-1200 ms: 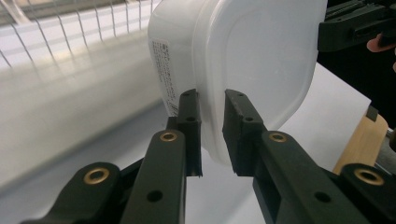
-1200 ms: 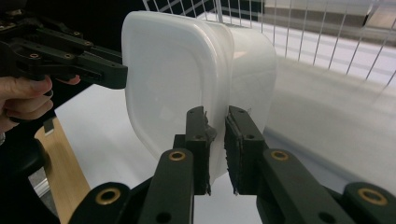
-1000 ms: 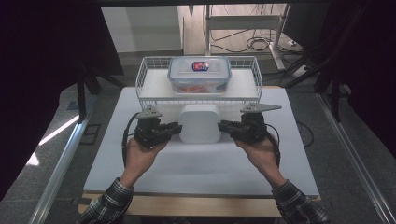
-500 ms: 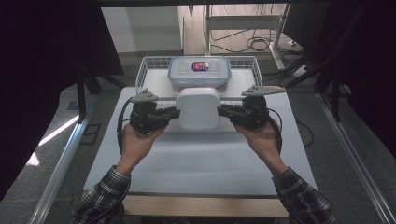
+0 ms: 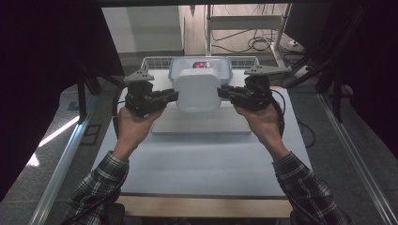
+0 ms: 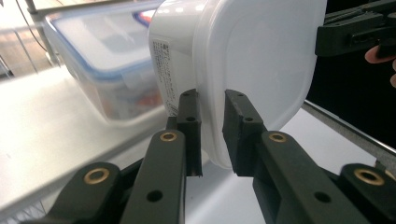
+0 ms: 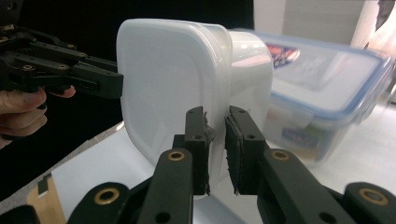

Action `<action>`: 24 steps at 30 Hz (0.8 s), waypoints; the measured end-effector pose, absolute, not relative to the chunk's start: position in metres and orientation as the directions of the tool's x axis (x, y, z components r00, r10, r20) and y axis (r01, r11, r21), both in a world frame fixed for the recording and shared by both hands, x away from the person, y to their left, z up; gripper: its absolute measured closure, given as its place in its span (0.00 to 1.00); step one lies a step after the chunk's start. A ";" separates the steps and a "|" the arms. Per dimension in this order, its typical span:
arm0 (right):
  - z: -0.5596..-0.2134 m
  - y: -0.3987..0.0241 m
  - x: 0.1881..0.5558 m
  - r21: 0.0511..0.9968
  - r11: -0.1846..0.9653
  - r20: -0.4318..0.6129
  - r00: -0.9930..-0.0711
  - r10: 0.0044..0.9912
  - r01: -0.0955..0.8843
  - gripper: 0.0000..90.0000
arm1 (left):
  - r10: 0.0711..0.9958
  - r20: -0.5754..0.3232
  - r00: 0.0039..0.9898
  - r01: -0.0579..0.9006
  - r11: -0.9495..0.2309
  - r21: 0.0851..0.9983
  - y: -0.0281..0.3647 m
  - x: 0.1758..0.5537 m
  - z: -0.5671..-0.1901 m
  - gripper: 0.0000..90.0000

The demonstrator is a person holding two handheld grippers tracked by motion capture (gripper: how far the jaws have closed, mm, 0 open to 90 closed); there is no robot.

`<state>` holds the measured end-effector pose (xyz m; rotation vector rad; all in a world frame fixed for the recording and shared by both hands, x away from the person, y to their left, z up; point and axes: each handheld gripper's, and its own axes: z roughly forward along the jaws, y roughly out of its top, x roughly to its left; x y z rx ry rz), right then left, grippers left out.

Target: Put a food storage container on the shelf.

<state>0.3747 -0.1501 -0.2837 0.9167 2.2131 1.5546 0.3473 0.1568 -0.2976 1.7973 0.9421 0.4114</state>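
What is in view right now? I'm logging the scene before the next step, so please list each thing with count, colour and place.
White container: one, white with a lid, held up above the table between both grippers.
Clear box: one, clear with a blue-rimmed lid, in the wire basket behind the white container.
Wire basket: one, white, at the table's far edge.
Table: one, white top.
Left gripper: one, black, shut on the white container's left rim.
Right gripper: one, black, shut on its right rim.
Hands: two, in plaid sleeves, one on each gripper.
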 end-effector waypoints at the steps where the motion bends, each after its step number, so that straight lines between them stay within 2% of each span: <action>1: -0.281 -0.150 0.376 0.919 0.215 0.122 -0.757 0.642 0.330 0.88 | 0.759 -0.139 0.636 0.407 -0.178 0.896 0.157 0.349 -0.294 0.87; 24: -0.247 -0.149 0.419 0.927 0.137 0.168 -0.716 0.677 0.348 0.86 | 0.763 -0.164 0.626 0.395 -0.128 0.910 0.156 0.390 -0.252 0.87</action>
